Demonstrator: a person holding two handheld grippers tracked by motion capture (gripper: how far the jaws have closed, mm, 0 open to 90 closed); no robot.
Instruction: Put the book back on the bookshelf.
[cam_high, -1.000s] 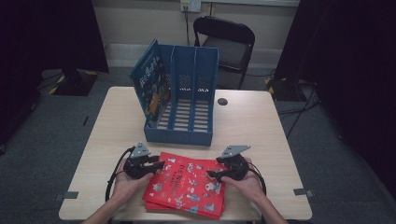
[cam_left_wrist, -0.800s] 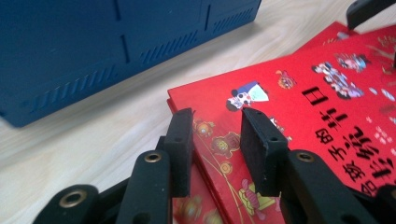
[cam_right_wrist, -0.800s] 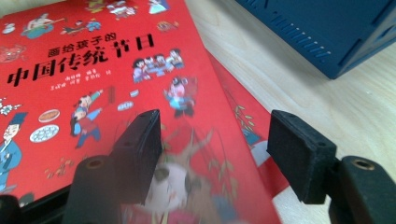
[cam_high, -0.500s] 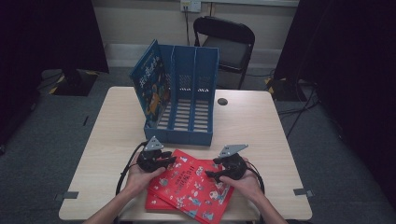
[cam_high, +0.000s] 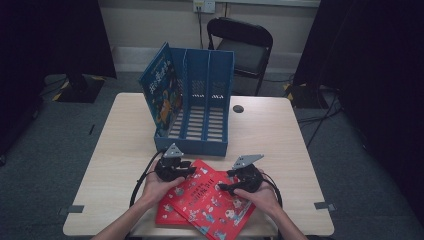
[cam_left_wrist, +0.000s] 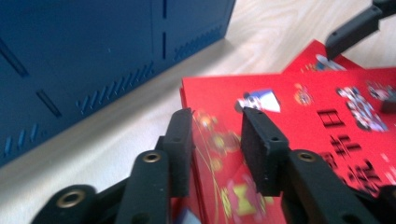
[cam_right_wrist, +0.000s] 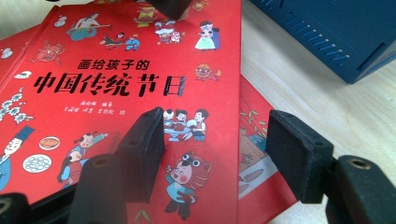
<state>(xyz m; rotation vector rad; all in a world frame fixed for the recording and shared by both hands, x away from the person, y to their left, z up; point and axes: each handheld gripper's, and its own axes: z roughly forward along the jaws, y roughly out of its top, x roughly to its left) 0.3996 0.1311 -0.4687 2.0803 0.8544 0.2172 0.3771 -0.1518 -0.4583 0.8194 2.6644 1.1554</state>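
Wooden table (cam_high: 115, 150) near the blue file rack (cam_high: 200, 95) | top red picture book (cam_high: 210, 202) now skewed across the lower red book (cam_high: 167, 215) | left gripper (cam_high: 186, 169) clamps its corner, jaws just reopened slightly | right gripper (cam_high: 224, 186) open astride its edge | likely lifting next.

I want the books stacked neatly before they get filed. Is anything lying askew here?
Yes. The top red book lies turned at an angle on the lower red book, so their edges and corners do not line up. The blue file rack stands upright behind them.
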